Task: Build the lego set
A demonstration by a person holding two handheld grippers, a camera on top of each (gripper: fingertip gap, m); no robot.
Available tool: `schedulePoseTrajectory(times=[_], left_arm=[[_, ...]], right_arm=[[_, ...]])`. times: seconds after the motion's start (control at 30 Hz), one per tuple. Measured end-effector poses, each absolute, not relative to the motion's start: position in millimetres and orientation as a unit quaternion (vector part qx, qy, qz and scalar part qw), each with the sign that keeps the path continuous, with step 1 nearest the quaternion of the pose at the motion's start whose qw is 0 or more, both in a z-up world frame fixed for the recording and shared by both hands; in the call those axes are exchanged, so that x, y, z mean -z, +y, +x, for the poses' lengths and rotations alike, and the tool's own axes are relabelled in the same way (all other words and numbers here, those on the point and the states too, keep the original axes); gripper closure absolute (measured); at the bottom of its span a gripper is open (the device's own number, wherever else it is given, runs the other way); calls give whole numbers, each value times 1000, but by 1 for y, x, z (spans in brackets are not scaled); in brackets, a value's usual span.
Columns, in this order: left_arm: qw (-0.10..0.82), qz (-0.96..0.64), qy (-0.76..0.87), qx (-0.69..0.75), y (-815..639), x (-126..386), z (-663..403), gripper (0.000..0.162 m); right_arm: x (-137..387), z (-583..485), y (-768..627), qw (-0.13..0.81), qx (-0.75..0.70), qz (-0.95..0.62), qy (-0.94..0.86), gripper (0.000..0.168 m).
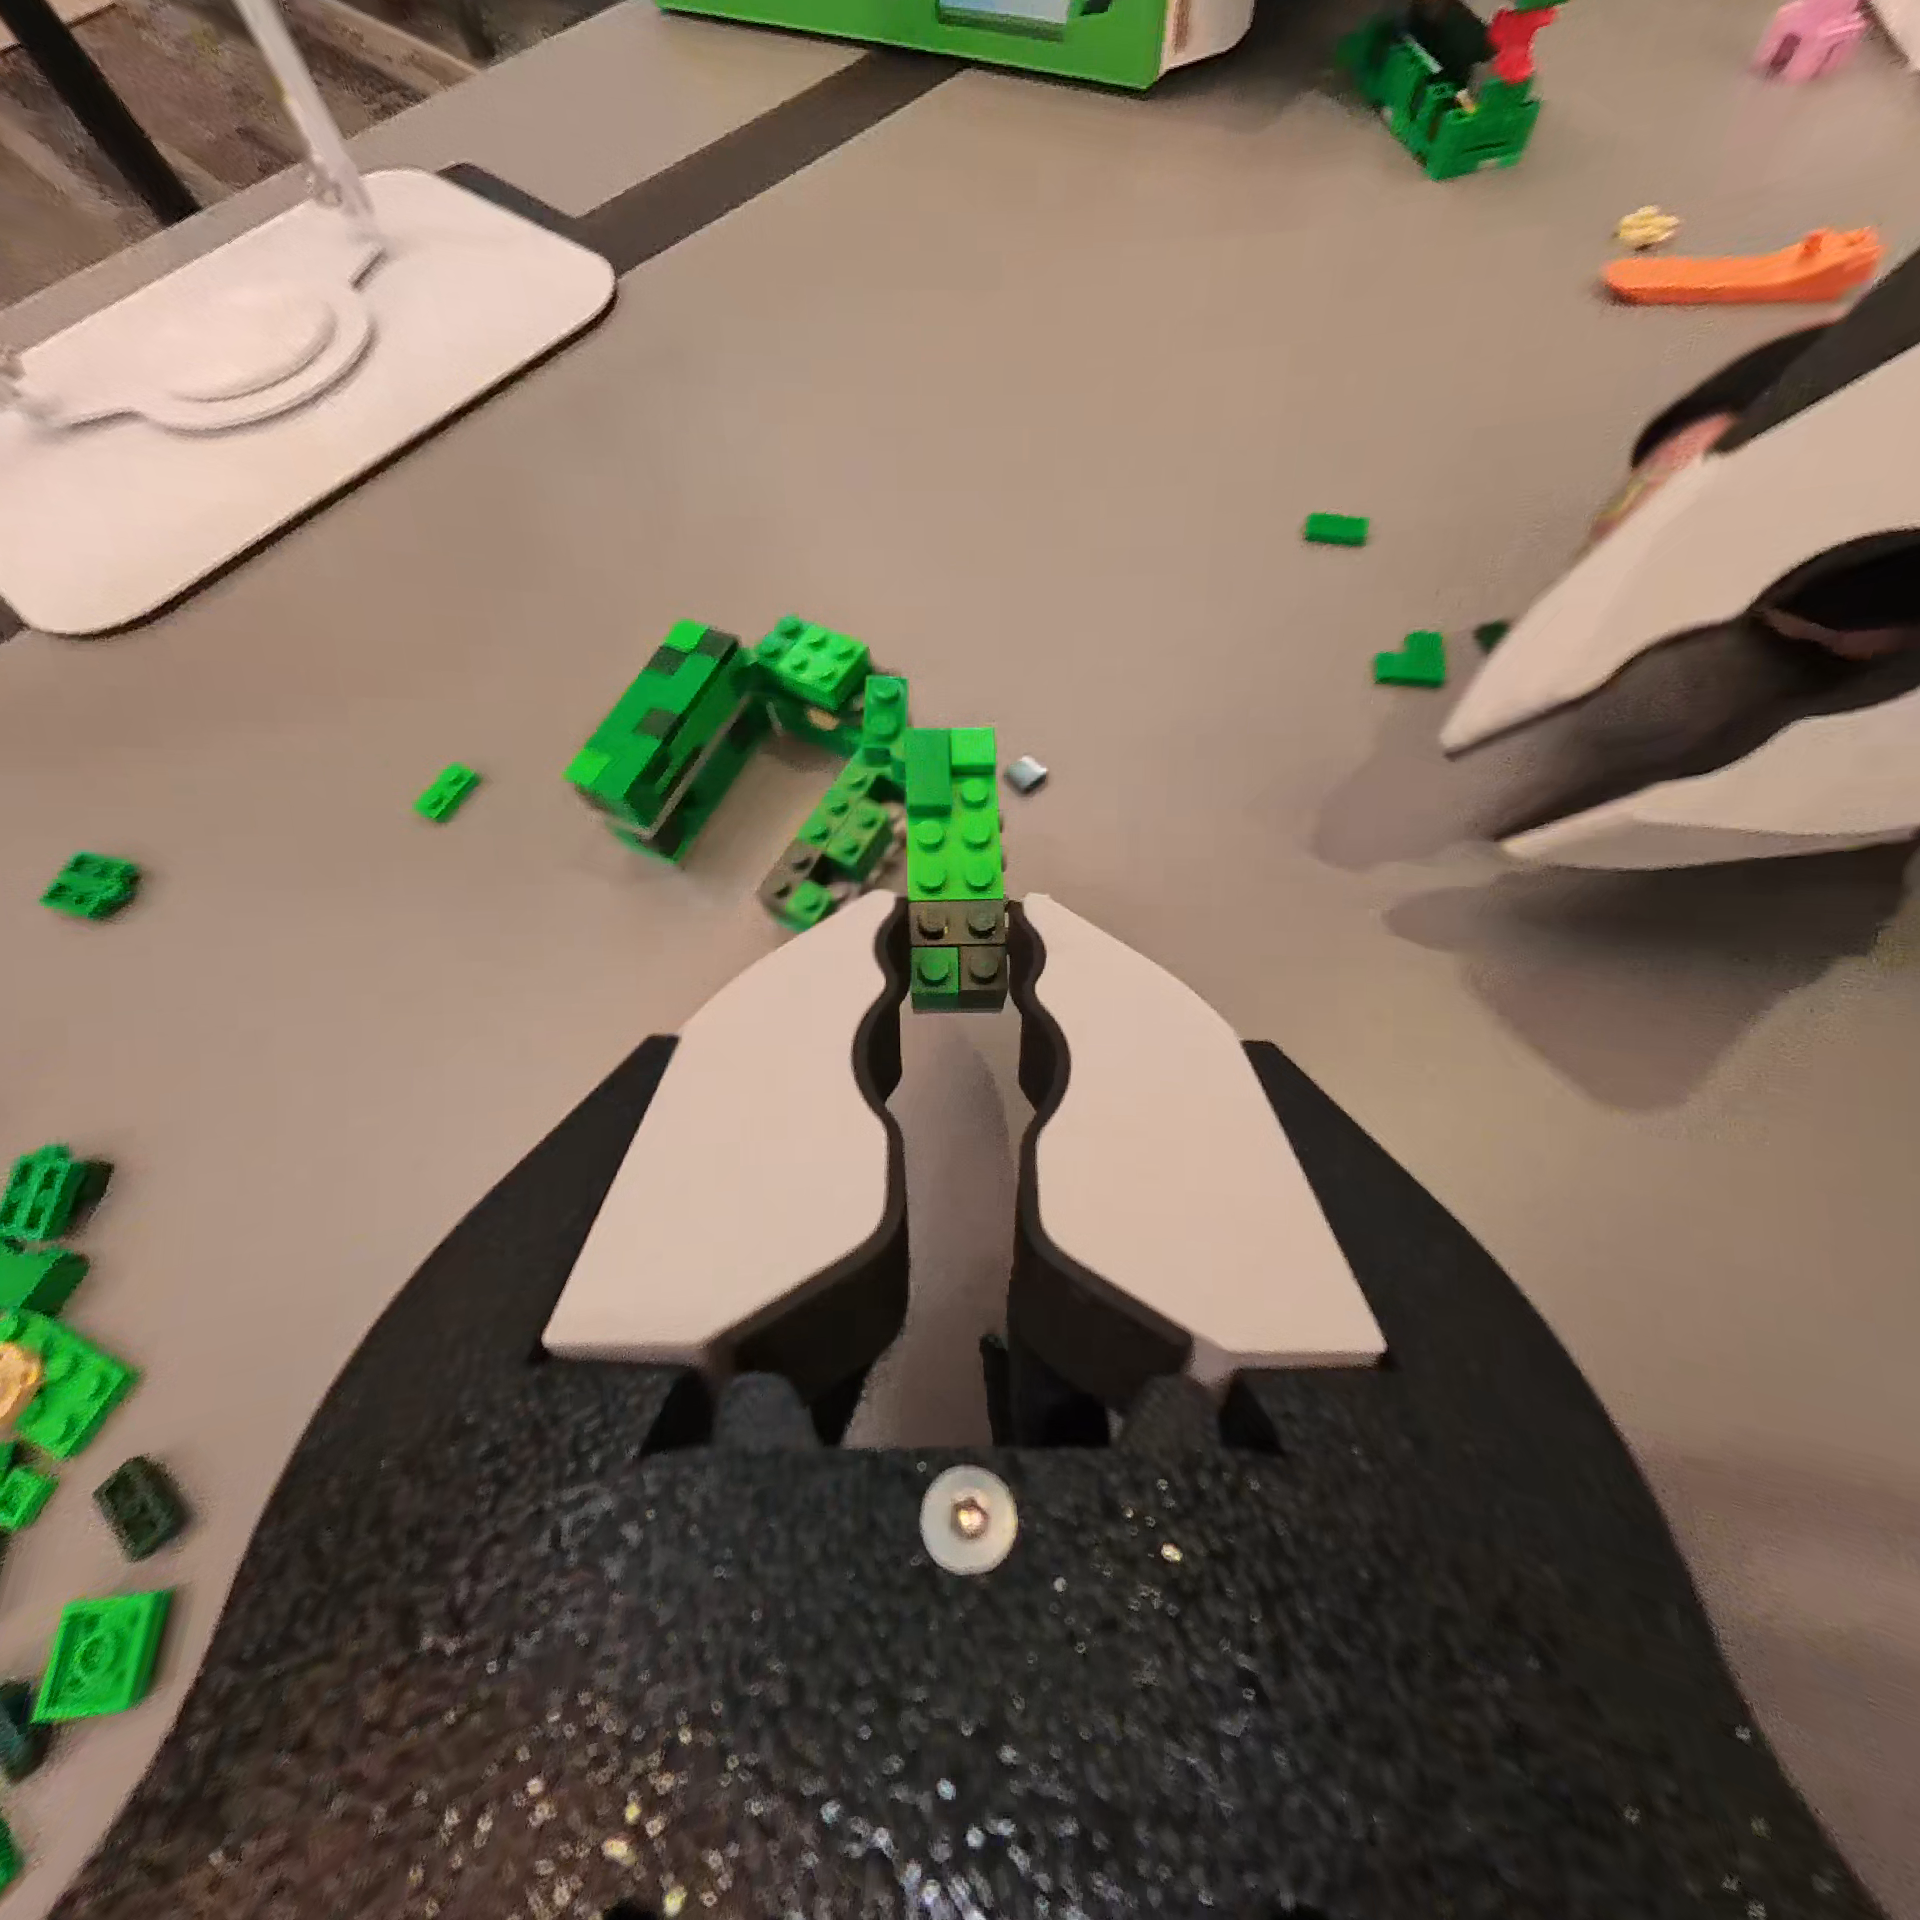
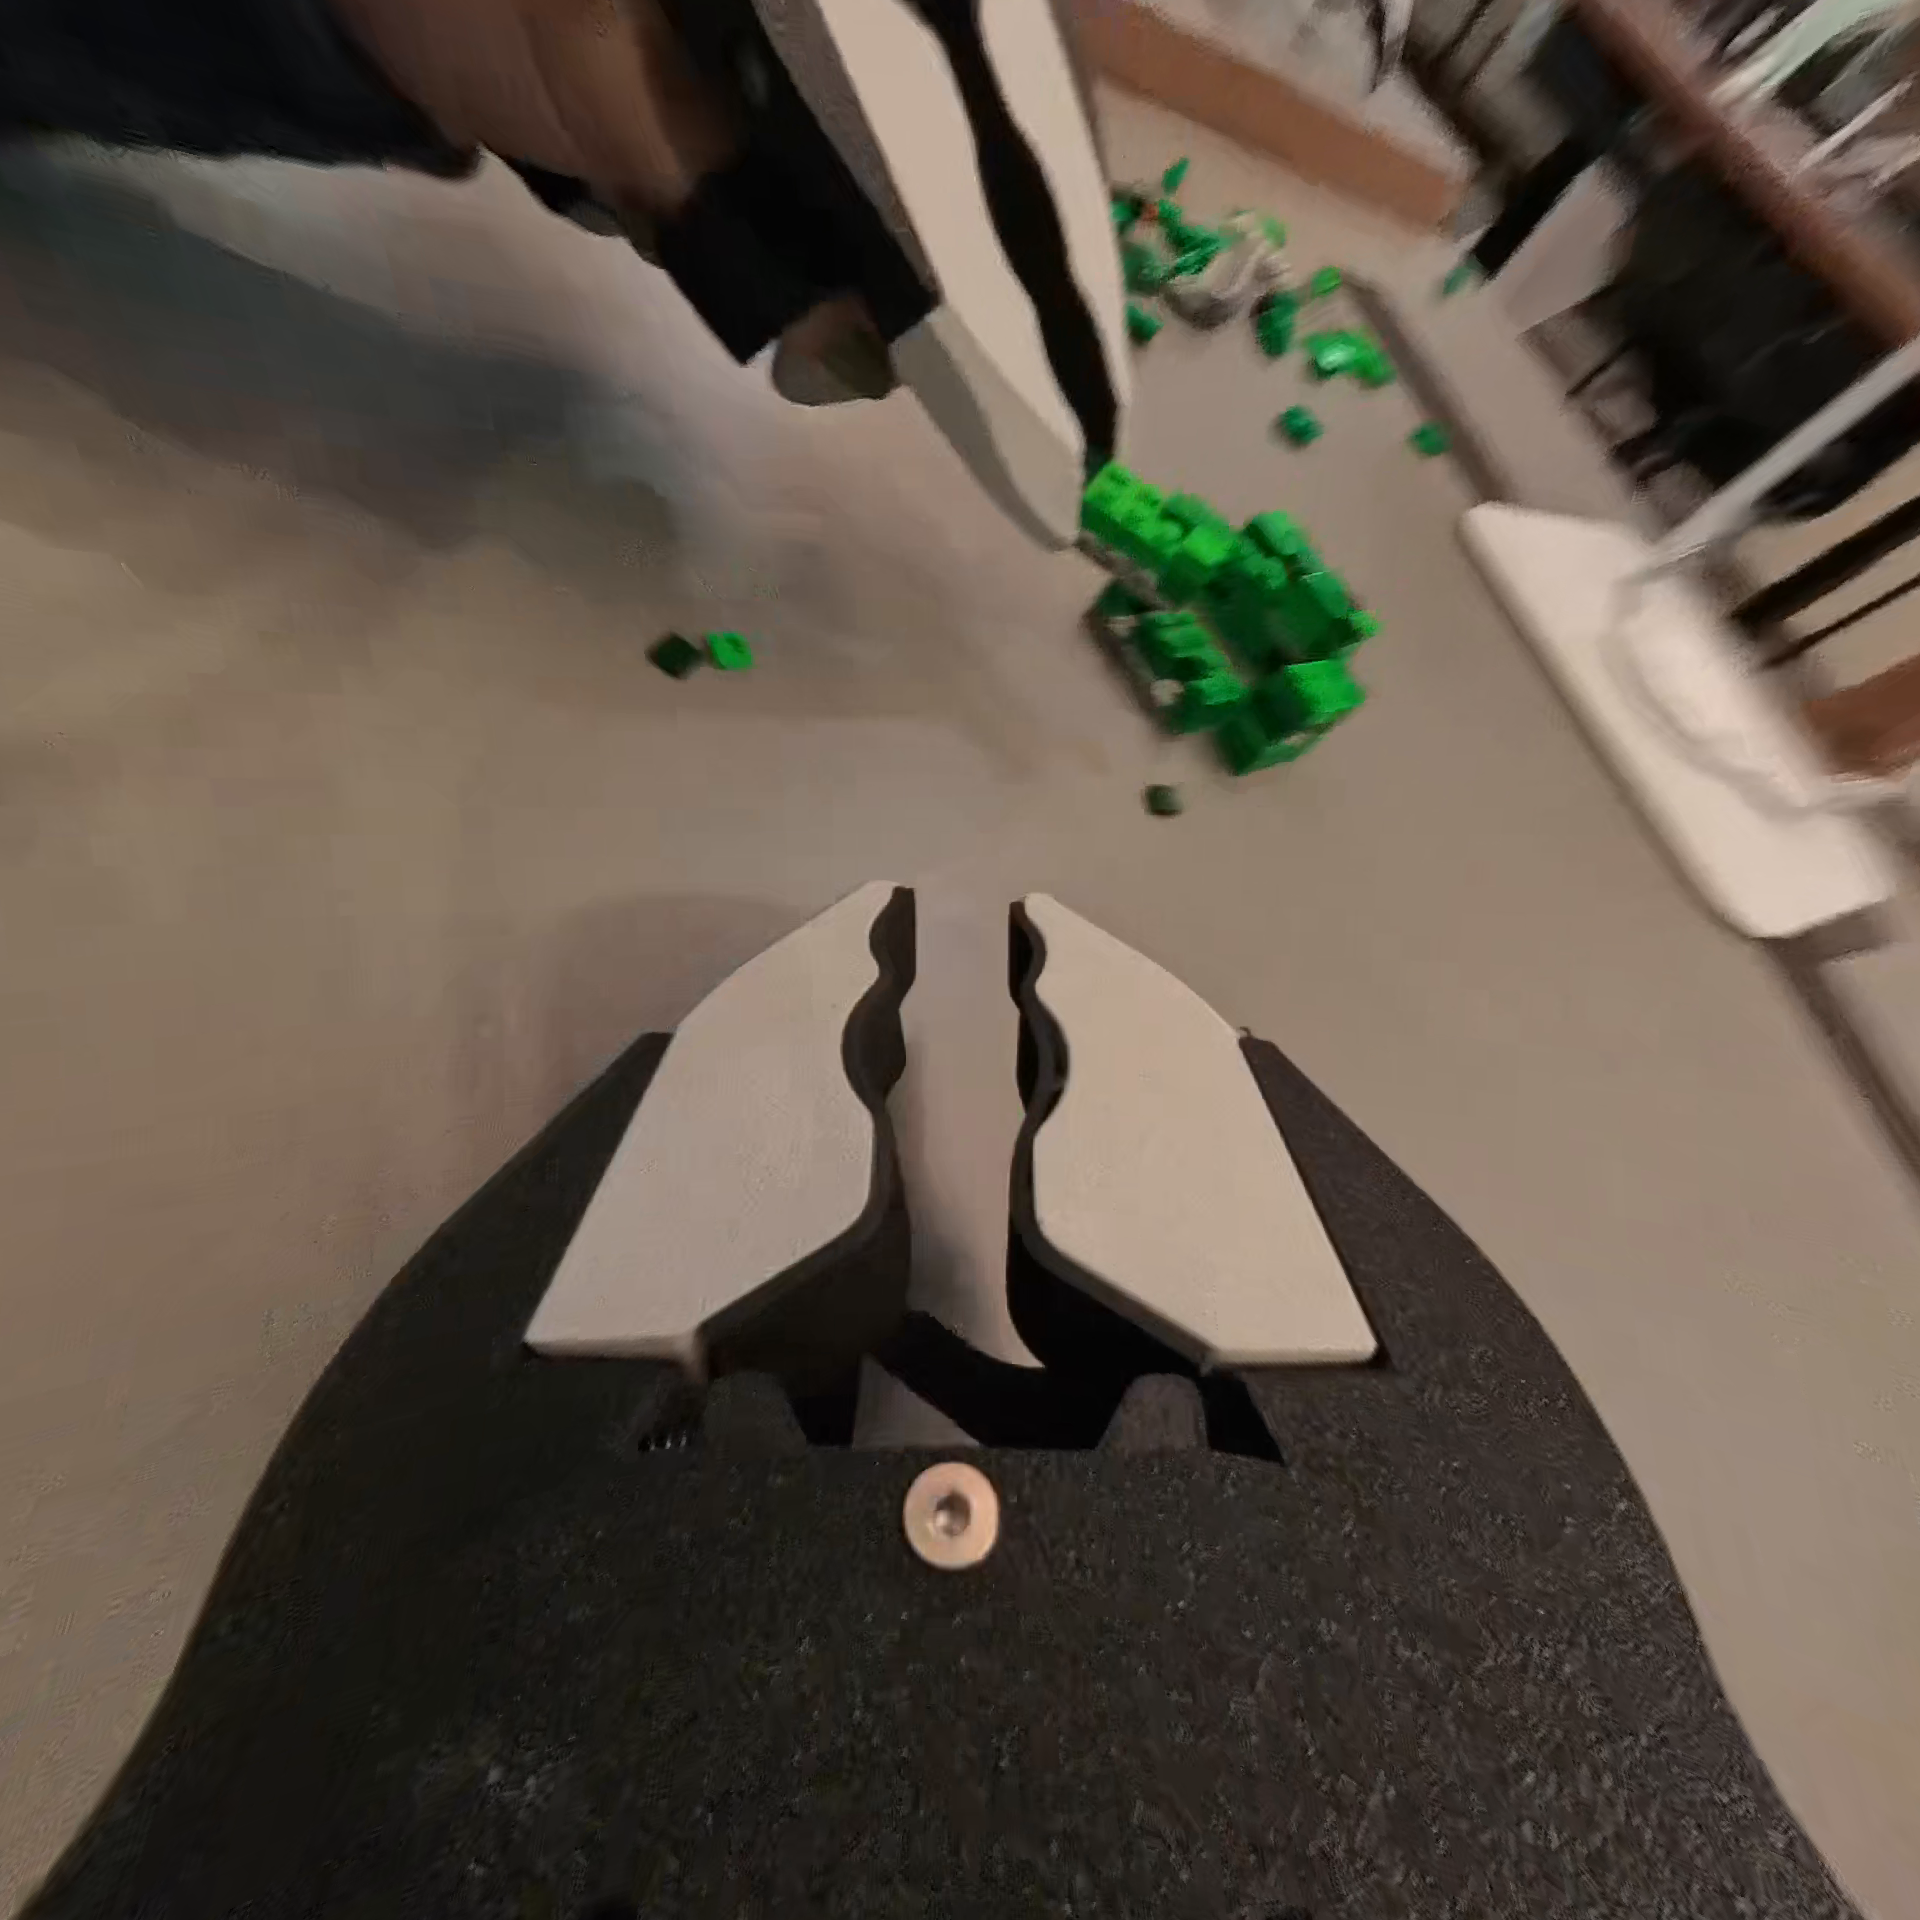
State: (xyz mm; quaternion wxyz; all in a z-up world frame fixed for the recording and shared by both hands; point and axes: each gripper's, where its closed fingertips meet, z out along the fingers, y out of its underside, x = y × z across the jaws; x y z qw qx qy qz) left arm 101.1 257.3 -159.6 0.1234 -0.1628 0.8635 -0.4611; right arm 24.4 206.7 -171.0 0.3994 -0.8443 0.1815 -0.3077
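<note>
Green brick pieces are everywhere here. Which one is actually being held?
The long green stack, pinched at its near end by the left gripper. Every other green piece lies loose on the grey table.

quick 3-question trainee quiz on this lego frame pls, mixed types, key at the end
1. True or false: the left gripper is shut on the green brick stack.
2. What is between the right gripper fingertips? A) a green plate B) nothing C) an orange piece
3. Fill in: the orange separator tool lies on the ____, apart from both grippers.

Key: 1 true; 2 B; 3 table.
</note>
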Motion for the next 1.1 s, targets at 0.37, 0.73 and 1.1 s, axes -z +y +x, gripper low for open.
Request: schedulePoseTrajectory(times=[0.37, 0.73, 1.1], left_arm=[[155, -169, 853, 469, 271, 162, 116, 145], [138, -177, 843, 490, 272, 156, 115, 145], [26, -109, 868, 483, 277, 155, 83, 145]], right_arm=[[183, 17, 267, 428, 132, -876, 180, 160], [192, 20, 273, 400, 95, -907, 95, 158], [195, 26, 283, 393, 36, -917, 62, 164]])
